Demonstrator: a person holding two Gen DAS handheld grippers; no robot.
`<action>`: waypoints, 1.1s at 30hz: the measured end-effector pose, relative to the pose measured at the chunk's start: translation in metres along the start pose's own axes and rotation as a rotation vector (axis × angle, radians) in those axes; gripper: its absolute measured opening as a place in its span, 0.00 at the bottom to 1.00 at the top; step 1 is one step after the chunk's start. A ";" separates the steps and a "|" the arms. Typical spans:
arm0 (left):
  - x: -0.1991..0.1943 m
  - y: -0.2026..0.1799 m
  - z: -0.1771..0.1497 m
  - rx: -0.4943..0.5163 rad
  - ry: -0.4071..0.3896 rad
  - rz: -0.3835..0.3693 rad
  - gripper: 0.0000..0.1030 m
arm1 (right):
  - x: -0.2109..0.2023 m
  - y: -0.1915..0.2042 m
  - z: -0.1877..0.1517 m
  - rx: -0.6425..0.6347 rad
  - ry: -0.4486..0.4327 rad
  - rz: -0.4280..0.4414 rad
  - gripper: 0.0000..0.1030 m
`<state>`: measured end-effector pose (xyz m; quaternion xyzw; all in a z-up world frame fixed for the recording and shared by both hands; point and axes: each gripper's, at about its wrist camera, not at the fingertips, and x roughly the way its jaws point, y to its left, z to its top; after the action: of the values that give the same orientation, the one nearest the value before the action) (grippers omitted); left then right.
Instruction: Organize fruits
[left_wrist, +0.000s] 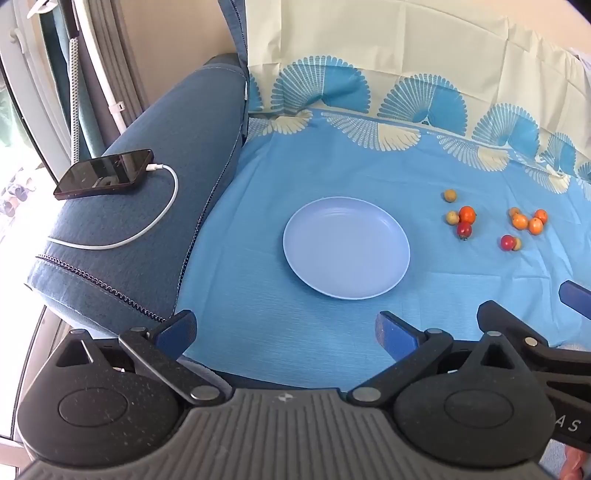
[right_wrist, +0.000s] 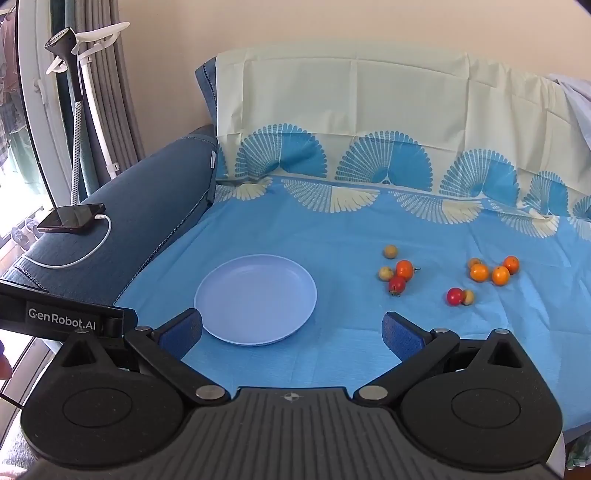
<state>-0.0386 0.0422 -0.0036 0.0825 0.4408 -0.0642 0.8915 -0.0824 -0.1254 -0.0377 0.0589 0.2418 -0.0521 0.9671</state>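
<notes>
Nearest the viewer, the left gripper (left_wrist: 286, 332) hangs above the front edge of a sofa seat draped in a blue cloth (left_wrist: 258, 295), its two blue-padded fingers spread wide apart with nothing between them. Beside it on its right, the right gripper (right_wrist: 293, 332) is held at about the same height, its jaws equally wide and empty. Both seem poised this way because no fruit has been taken up yet, and a wide opening suits closing around small round things. Just beyond the fingertips lies a pale blue plate (left_wrist: 384, 273), shallow and bare, set near the middle of the cloth; it is probably the place meant to receive the fruit, within easy reach of either gripper. Farther back and to the right, well apart from the plate, the small fruits (right_wrist: 399, 273) lie loose on the cloth in two clusters: a nearer-left group of a red one, an orange one and two tan ones, and a right-hand group (right_wrist: 491, 273) of several orange ones, with a red one touching a tan one in front. The right gripper looks better placed to reach them. Off to the left, on the blue sofa arm (left_wrist: 166, 155), a dark phone (left_wrist: 103, 173) rests with a white charging cable (left_wrist: 162, 214) plugged in. Behind everything, the cloth's cream part with fan patterns runs up the sofa back.
</notes>
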 end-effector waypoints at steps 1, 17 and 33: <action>0.000 -0.001 0.000 0.002 0.000 -0.001 1.00 | 0.001 0.000 0.000 0.001 0.001 0.000 1.00; 0.001 -0.001 0.001 0.006 0.001 0.002 1.00 | 0.001 -0.001 -0.002 0.003 0.001 0.000 1.00; 0.001 0.001 0.001 0.008 0.003 0.005 1.00 | 0.004 0.000 0.000 0.005 0.005 -0.002 1.00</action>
<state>-0.0368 0.0426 -0.0038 0.0873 0.4416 -0.0635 0.8907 -0.0793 -0.1253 -0.0396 0.0610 0.2440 -0.0535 0.9664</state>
